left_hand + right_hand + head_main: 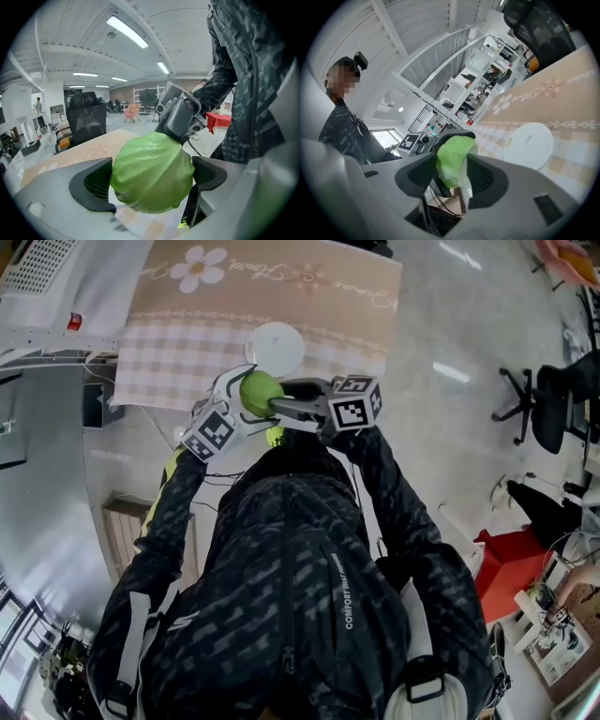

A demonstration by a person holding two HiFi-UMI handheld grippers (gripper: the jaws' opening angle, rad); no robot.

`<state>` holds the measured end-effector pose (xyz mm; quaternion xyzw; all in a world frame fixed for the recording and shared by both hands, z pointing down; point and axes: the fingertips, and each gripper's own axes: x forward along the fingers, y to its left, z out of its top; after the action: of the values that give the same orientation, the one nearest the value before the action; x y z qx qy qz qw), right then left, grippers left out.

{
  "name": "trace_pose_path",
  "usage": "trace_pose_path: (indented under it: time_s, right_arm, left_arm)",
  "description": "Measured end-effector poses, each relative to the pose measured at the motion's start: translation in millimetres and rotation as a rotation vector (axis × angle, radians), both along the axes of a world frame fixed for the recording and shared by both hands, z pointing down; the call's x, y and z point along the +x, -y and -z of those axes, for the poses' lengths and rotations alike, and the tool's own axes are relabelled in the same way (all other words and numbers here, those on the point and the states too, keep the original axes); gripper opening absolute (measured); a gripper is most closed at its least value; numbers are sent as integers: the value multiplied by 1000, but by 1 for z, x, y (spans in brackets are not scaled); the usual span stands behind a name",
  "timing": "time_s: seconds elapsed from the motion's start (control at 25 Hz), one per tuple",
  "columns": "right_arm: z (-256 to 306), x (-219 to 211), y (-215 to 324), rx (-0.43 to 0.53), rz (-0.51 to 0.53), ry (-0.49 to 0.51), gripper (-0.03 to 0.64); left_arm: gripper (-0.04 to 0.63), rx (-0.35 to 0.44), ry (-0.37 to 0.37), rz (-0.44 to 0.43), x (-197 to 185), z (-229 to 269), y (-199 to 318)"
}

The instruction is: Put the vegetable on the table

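A round green cabbage (pixel 260 393) hangs in the air just before the near edge of the table (pixel 187 362), which wears a beige checked cloth. My left gripper (pixel 246 390) is shut on the cabbage (pixel 152 172), one pad on each side. My right gripper (pixel 281 407) comes in from the right with its jaws wide apart around the far side of the cabbage (pixel 450 161). I see no pad of the right gripper (pixel 451 180) pressing on it. In the left gripper view the cabbage hides the right gripper's jaws; only its grey body (pixel 180 115) shows.
A white plate (pixel 276 348) lies on the cloth near the table's front edge, also in the right gripper view (pixel 528 144). Office chairs (pixel 548 399) and a red object (pixel 511 568) stand on the floor to the right. A black chair (pixel 86 119) is behind the table.
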<state>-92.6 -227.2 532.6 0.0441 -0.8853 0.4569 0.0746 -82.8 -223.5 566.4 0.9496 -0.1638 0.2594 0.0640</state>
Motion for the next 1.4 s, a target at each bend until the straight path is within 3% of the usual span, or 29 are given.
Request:
trace_pose_path:
  time_s: [0.4,0.6,0.76,1.4]
  right_arm:
    - [-37,3,36,-81,-51,-29,186]
    - [-49,-14,57,-105,-55,-40,186]
    - [-67,3,64,-124,-73,-53,186]
    - [-107,12,92,-174,-110,-126,186]
  left_arm:
    - [509,-46,55,-12,8,-39,36]
    - [509,-56,91,-20,-8,-52,58]
    - [509,-64,119,-20,10,-70,65]
    - [509,-45,315,3,9,-114,96]
